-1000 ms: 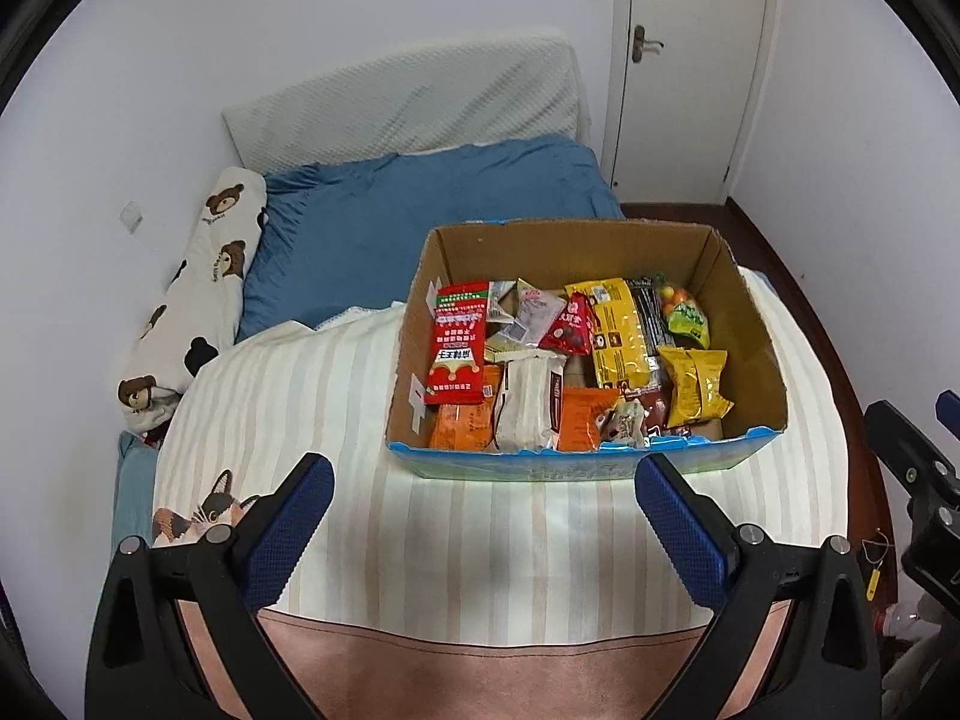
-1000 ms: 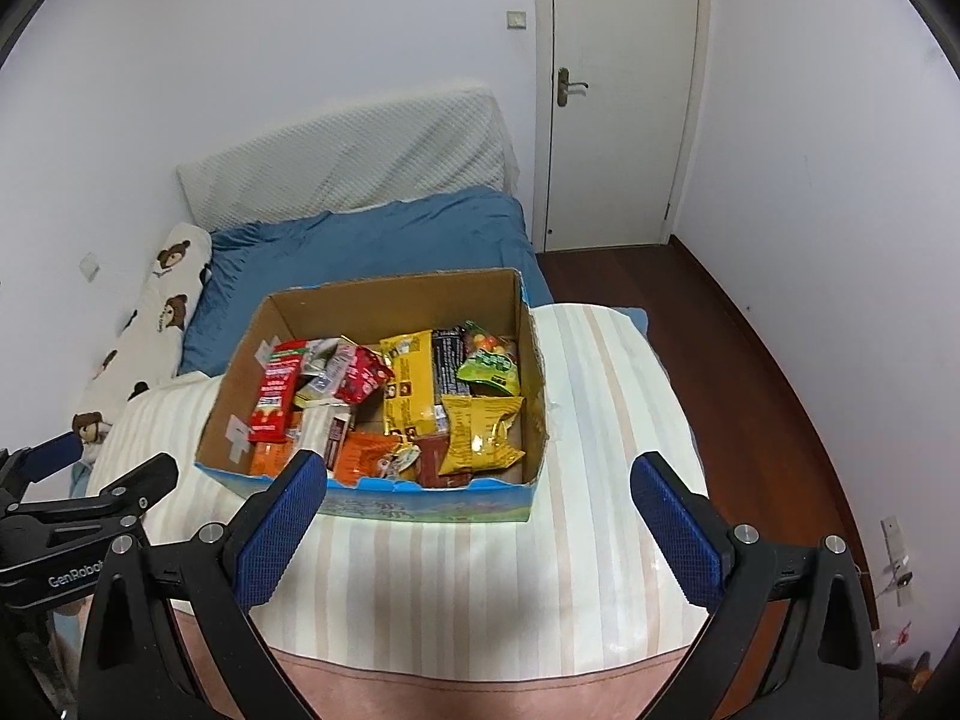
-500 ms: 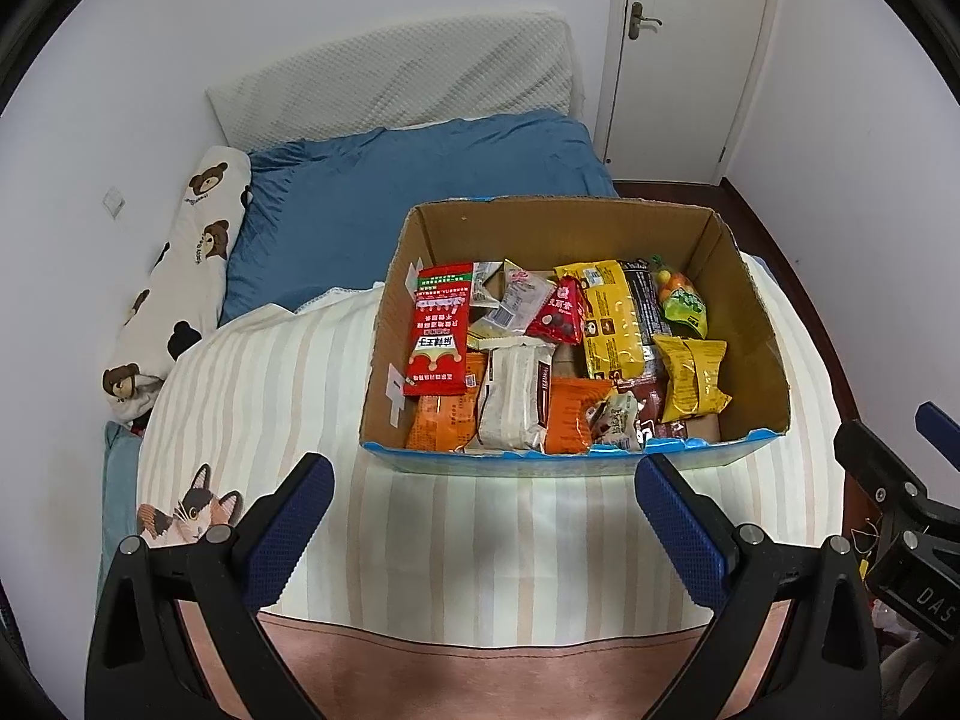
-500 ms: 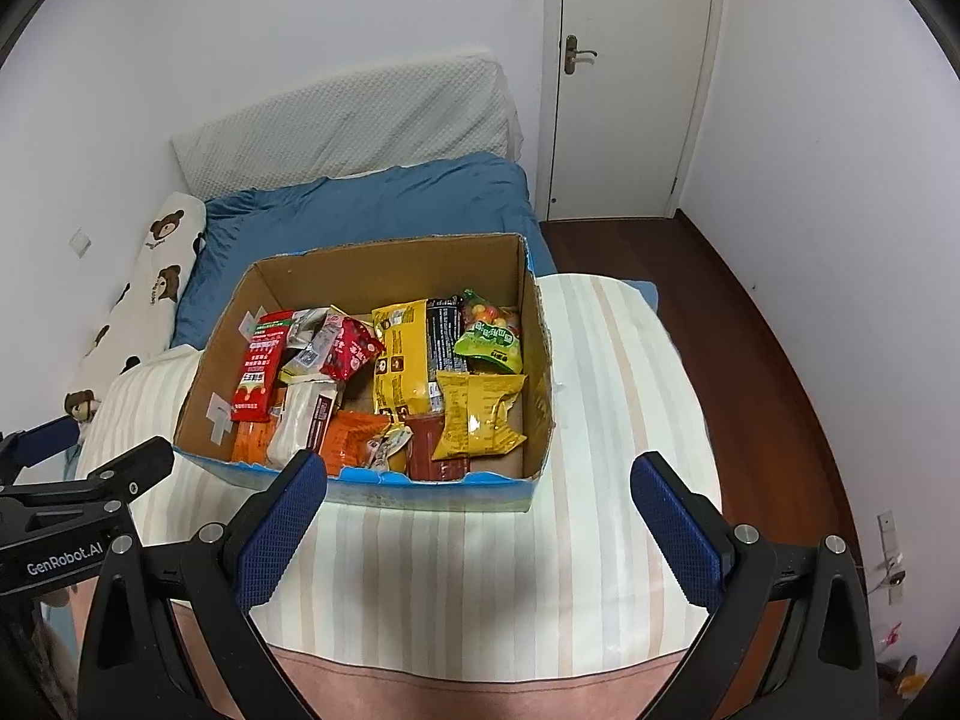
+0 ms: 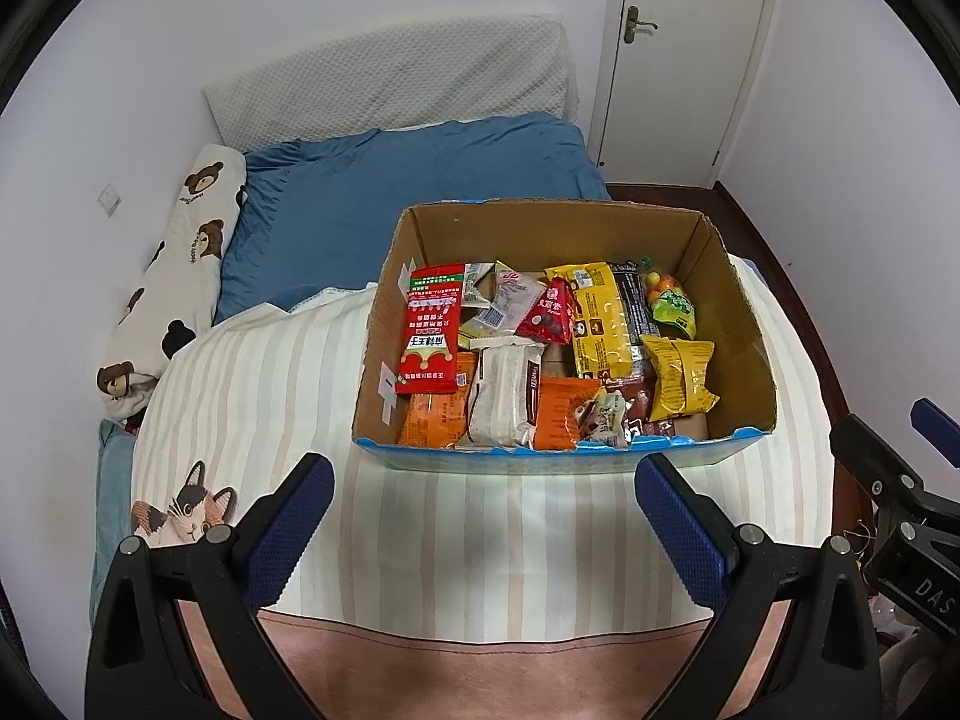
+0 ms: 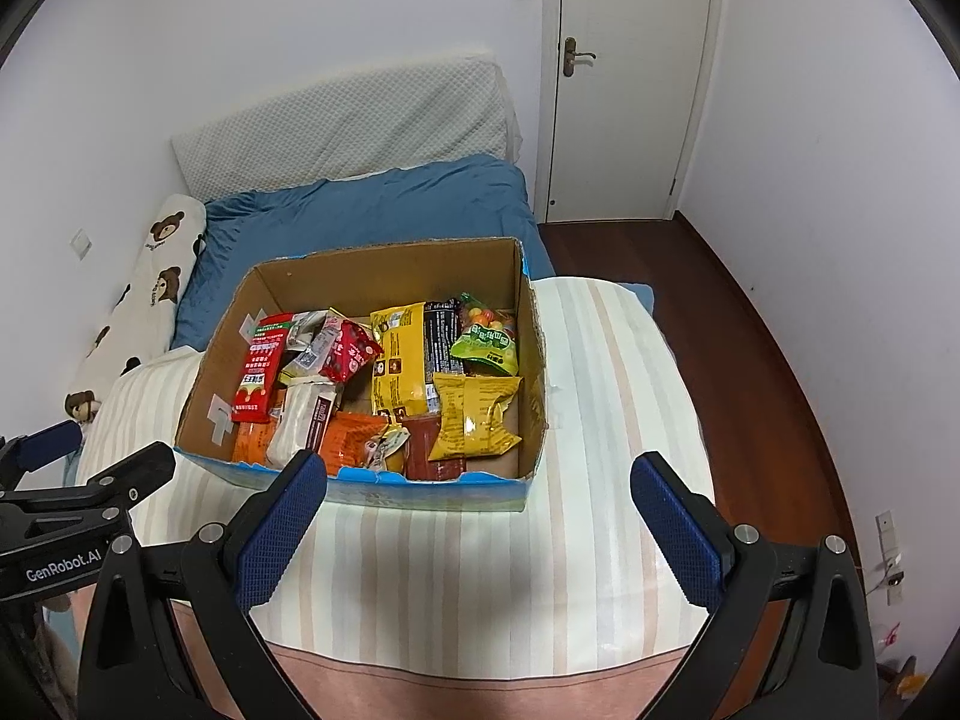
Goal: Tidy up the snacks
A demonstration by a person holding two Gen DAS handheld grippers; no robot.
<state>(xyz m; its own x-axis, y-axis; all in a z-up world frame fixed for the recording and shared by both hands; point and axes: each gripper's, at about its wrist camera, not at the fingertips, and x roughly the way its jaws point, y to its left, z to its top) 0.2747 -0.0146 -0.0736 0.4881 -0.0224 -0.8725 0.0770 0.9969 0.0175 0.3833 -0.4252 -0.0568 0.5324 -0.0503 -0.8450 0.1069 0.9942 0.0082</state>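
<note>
An open cardboard box (image 5: pixel 744 324) (image 6: pixel 534 360) with a blue front edge stands on a striped bed cover. It holds several snack packets: a red packet (image 5: pixel 432 330) (image 6: pixel 258 372) at the left, a white one (image 5: pixel 504 396), orange ones (image 5: pixel 561 414), a long yellow one (image 5: pixel 594 318) (image 6: pixel 399 360), a small yellow bag (image 5: pixel 681 378) (image 6: pixel 474 414) and a green candy bag (image 5: pixel 672 300) (image 6: pixel 486 336) at the right. My left gripper (image 5: pixel 483 504) is open and empty, just short of the box front. My right gripper (image 6: pixel 480 510) is open and empty, also near the box front.
The striped cover (image 5: pixel 252 396) lies over a blue sheet (image 5: pixel 390 192). A bear-print pillow (image 5: pixel 174 282) lies along the left wall and a white mattress pad (image 5: pixel 396 78) leans at the head. A white door (image 6: pixel 630 78) and wooden floor (image 6: pixel 750 330) are at the right.
Both grippers have moved closer to the box, which now looks larger and sits lower in each view. Both stay open and empty.
</note>
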